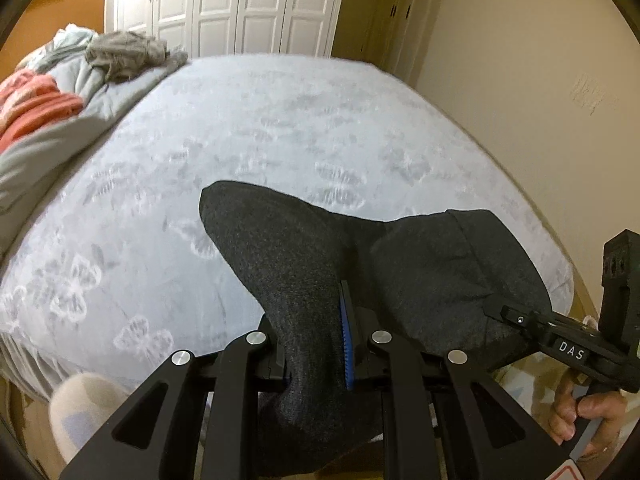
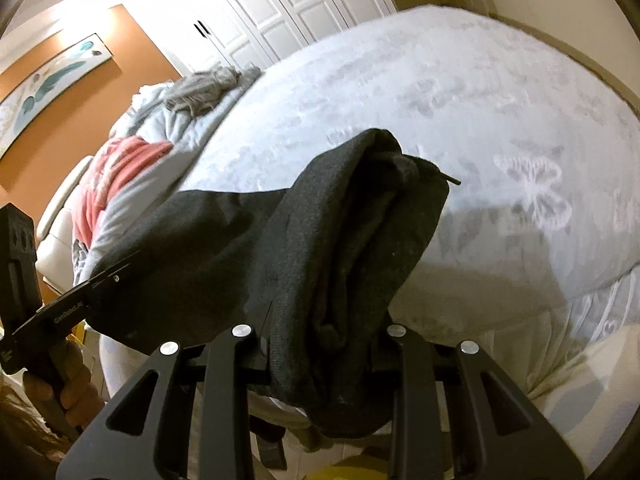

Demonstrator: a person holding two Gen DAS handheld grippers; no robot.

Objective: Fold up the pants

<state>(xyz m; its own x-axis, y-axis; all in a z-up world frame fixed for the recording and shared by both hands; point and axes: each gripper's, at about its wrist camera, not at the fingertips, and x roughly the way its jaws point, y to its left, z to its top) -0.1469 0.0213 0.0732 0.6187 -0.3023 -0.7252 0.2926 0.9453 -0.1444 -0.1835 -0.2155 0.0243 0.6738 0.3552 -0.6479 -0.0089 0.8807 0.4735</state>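
The dark grey pants (image 1: 304,264) hang bunched between my two grippers, held up over the near edge of the bed (image 1: 248,128), with the cloth spreading out in front of both cameras and not lying flat on the mattress. My left gripper (image 1: 316,344) has its fingers drawn narrow on a thick fold of the pants, the blue pad (image 1: 347,344) of one finger pressed against the fabric. My right gripper (image 2: 320,336) is likewise clamped narrow on a rolled, layered bundle of the same pants, which droops below its fingers toward me. From the left wrist view I see the right gripper at the right edge, biting the far flap of cloth, with the right hand (image 1: 588,412) under it on the handle; from the right wrist view the left gripper sits at the left edge, its tip against the pants. Beyond the pants the bed carries a pale sheet with a butterfly pattern. At the bed's far left corner lies a heap of grey clothes (image 1: 128,54) on rumpled bedding, with a coral-striped cloth (image 1: 36,100) beside it. Behind the bed stand white wardrobe doors (image 1: 240,4), and an orange wall with a framed picture (image 2: 48,80) lies left of them.
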